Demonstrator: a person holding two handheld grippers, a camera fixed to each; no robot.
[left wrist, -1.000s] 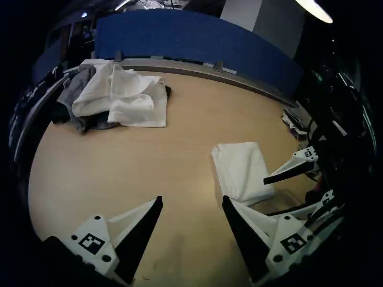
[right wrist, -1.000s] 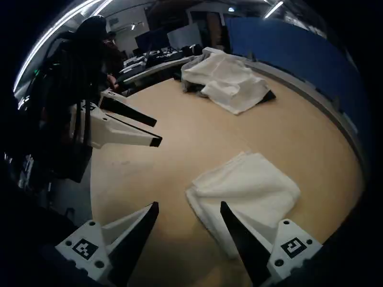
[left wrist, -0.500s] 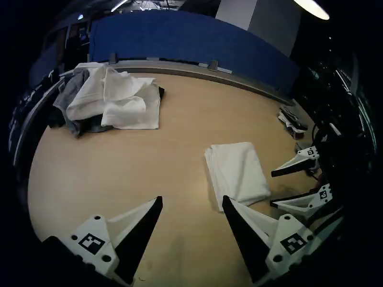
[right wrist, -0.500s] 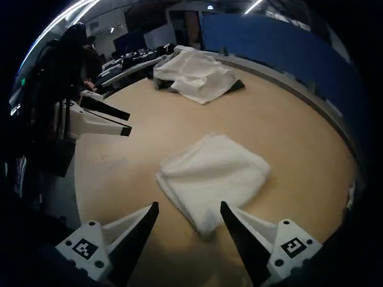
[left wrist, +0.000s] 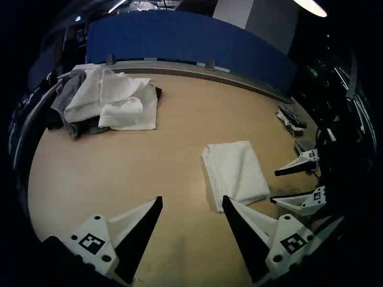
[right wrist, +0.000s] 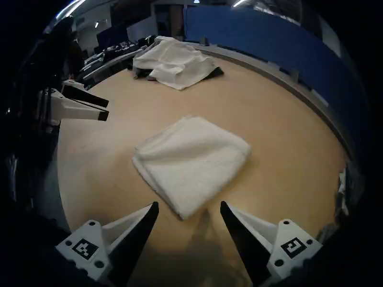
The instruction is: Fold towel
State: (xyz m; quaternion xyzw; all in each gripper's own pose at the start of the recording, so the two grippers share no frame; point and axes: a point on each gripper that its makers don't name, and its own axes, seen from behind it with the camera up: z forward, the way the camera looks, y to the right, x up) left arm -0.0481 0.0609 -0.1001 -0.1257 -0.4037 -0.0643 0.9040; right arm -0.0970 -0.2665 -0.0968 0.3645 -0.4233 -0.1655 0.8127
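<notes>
Left gripper hangs over the bare surface, jaws wide apart, nothing in them. Just to its right the towel lies flat mid-surface, folded into a thick pad. It looks soft, light and floppy, so best pinch a corner through every layer. Right gripper hovers at its near corner, jaws spread, empty too.

White towel, tan table, blue partition, white and perhaps grey cloth heap.
</notes>
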